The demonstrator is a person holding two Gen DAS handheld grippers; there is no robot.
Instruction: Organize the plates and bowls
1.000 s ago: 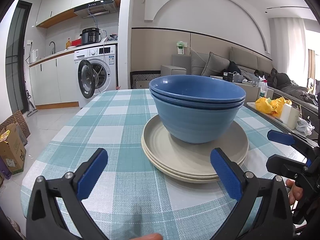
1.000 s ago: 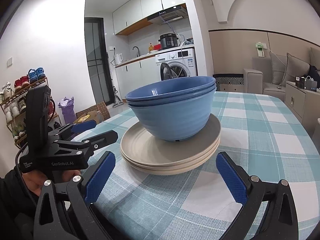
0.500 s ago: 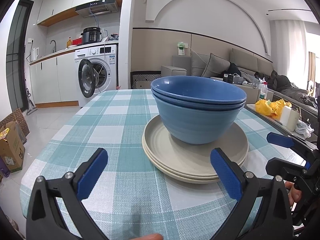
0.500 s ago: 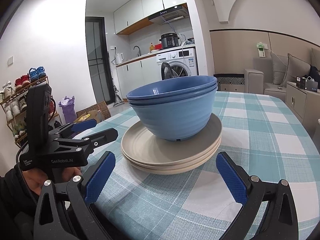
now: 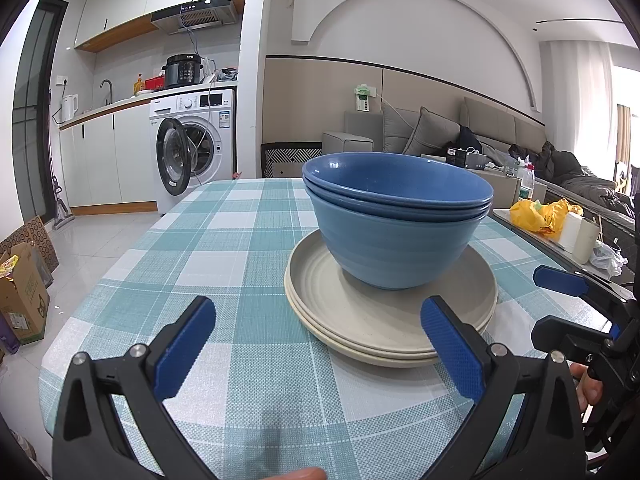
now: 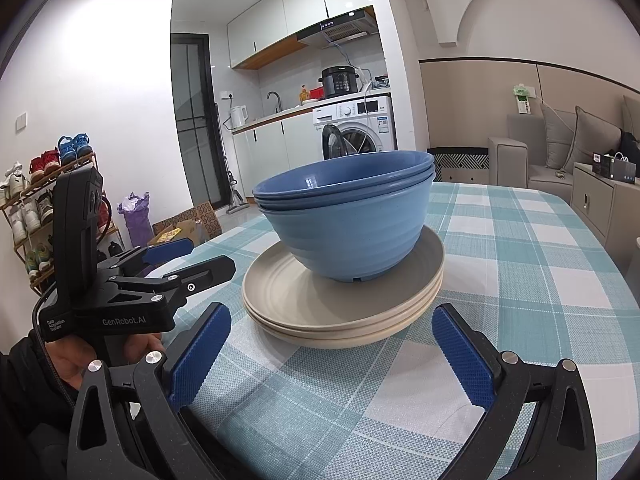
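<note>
Three nested blue bowls stand upright on a stack of three beige plates on the checked tablecloth. My left gripper is open and empty, a little short of the plates' near rim. My right gripper is open and empty, also just short of the stack, from the other side. Each gripper shows in the other's view: the right one at the right edge, the left one at the left.
The table carries a teal and white checked cloth; its near edge lies under my grippers. A washing machine with an open door stands beyond the table. A sofa, side table with yellow bag, boxes and shoe rack surround it.
Both grippers have drifted very slightly relative to the stack; bowls and plates have not moved. Both grippers stay open.
</note>
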